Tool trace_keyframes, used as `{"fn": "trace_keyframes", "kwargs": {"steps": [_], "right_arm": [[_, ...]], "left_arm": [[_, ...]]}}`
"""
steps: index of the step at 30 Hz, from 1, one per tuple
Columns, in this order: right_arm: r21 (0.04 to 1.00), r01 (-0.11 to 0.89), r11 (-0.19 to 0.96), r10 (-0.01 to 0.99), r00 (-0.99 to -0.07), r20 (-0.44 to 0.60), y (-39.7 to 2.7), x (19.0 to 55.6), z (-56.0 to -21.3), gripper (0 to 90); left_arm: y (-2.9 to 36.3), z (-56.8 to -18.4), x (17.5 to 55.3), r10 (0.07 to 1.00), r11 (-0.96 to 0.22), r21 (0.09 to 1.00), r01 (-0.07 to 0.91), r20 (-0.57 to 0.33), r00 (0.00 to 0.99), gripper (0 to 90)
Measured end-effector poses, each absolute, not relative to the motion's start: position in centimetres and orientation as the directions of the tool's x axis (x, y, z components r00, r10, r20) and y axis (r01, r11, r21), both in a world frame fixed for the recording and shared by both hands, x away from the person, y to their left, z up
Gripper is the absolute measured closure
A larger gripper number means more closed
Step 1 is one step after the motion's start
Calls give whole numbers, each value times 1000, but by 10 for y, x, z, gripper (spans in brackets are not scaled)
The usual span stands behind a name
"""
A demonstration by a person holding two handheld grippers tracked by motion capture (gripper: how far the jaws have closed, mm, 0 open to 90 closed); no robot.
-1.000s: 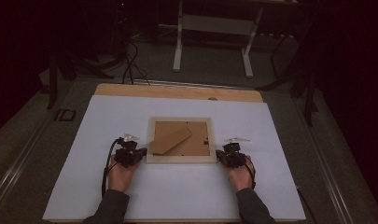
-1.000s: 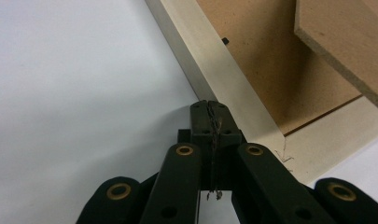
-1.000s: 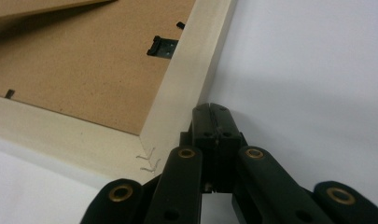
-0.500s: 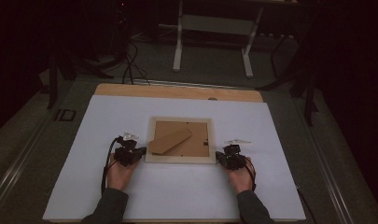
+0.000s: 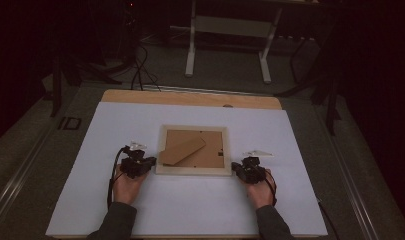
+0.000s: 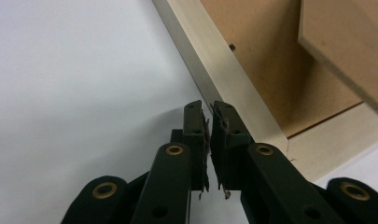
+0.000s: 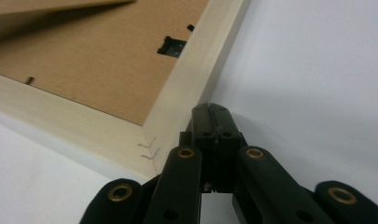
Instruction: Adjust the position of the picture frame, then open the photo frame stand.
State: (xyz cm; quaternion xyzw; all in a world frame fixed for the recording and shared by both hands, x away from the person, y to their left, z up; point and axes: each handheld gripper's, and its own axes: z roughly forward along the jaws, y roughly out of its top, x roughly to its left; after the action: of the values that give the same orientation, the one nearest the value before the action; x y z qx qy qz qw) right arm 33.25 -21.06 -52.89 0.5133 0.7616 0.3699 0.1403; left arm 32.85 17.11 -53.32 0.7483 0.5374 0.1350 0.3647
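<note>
Near edge first: my forearms come in over the bare white sheet (image 5: 200,210), plenty of free room between my hands and the table's front edge.

My left gripper (image 5: 149,162) sits at the bottom-left corner of the picture frame (image 5: 192,171), tips just beside its pale outer border. In the left gripper view the jaws stand a thin slit apart, nothing between them; they have just been opening from fully together. The frame's left rail (image 6: 214,70) runs diagonally right past the tips, bare white sheet to the other side.

My right gripper (image 5: 235,166) sits at the bottom-right corner, tips against or just beside the rail; can't tell contact. In the right gripper view the jaws look pressed together, nothing gripped. A small black clip (image 7: 171,45) sits on the brown backing near the rail.

The frame lies face down, mid-sheet, brown backing board (image 5: 210,152) up, with its cardboard stand flap (image 5: 182,151) angled across the left half.

Farther: open white sheet beyond the frame, then the wooden table edge (image 5: 190,97), then floor with cables and a white stand base (image 5: 227,25).

Versus the earlier frames: frame unmoved, both hands about where they were.
</note>
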Motion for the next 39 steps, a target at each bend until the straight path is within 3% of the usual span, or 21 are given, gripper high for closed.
{"fn": "trace_keyframes", "kwargs": {"steps": [5, 7, 14, 19, 27, 39], "right_arm": [[723, 660, 205, 877, -451, 163, -213, 331, -526, 791], [731, 648, 215, 877, -457, 147, -215, 330, -524, 706], [756, 603, 254, 881, -467, 77, -219, 328, -521, 605], [795, 533, 292, 874, -487, 5, -223, 325, -516, 577], [812, 499, 304, 857, -515, -4, -224, 322, -514, 595], [787, 551, 278, 838, -539, 81, -219, 322, -512, 595]], "left_arm": [[178, -529, 327, 908, -127, 702, 701, -202, 368, 819], [179, -526, 326, 907, -123, 703, 701, -208, 367, 787], [182, -517, 323, 911, -130, 721, 681, -185, 369, 730], [184, -511, 322, 915, -132, 729, 671, -171, 366, 673], [189, -502, 320, 916, -143, 742, 655, -151, 372, 630], [196, -488, 317, 897, -98, 760, 642, -212, 388, 540]]}}
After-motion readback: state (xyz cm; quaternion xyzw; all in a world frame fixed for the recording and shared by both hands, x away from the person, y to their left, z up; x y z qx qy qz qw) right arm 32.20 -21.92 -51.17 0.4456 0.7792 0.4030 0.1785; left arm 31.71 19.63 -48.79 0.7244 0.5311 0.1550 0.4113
